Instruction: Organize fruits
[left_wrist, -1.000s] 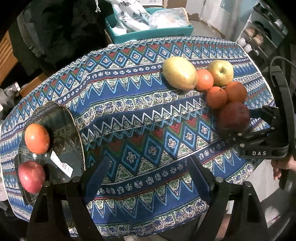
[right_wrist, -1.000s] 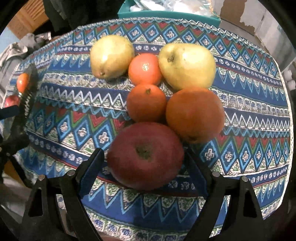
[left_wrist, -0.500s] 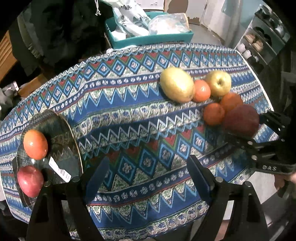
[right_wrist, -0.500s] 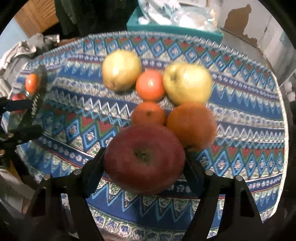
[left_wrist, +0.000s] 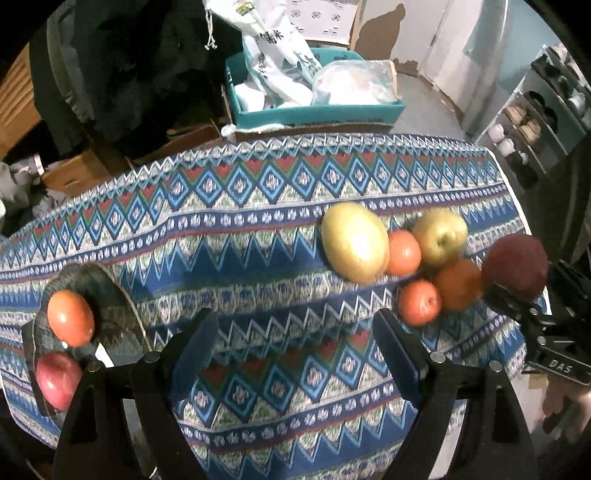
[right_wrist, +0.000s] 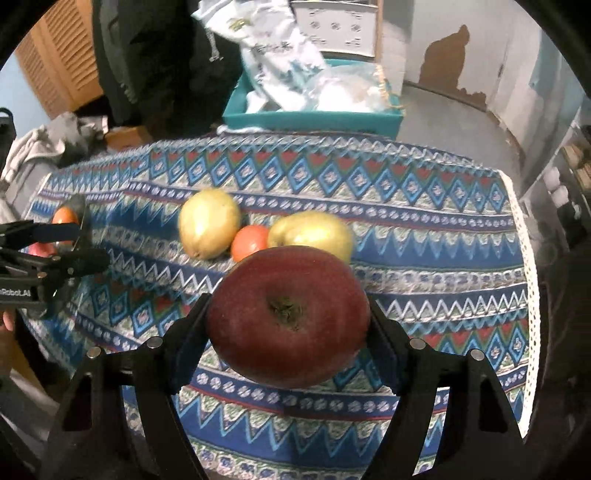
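So, starting at the far left of the bench (left_wrist: 258, 206): there's a dark glass plate (left_wrist: 110, 295) near the edge with an orange (left_wrist: 70, 323) on it and a pinkish-red apple (left_wrist: 55, 380) just in front of that one. My left tongs (left_wrist: 295, 354) hang over the patterned cloth a little right of the plate, fingers spread wide with nothing between them, only blue zigzag print underneath.

Moving right, the rest of the fruit sits bunched together. First a big yellow-green pear (left_wrist: 354, 247), lying on its side. Tucked against it is a small orange one, looks like a tangerine (left_wrist: 404, 253), and touching that is a yellow-green apple (left_wrist: 439, 236). In front of those there's another small orange fruit (left_wrist: 419, 302) and a bigger orange (left_wrist: 458, 284) right beside it; in the right wrist view both are hidden behind what I'm holding.

Further right again, my right tongs (right_wrist: 288, 332) just closed and are now clamped on the dark red apple (right_wrist: 288, 314), one pad on each side, stem end facing the camera. From the left wrist view that apple (left_wrist: 515, 267) is clearly up off the cloth, above and to the right of the pile.

Behind the bench there's a teal box (left_wrist: 314, 110) stuffed with plastic bags.
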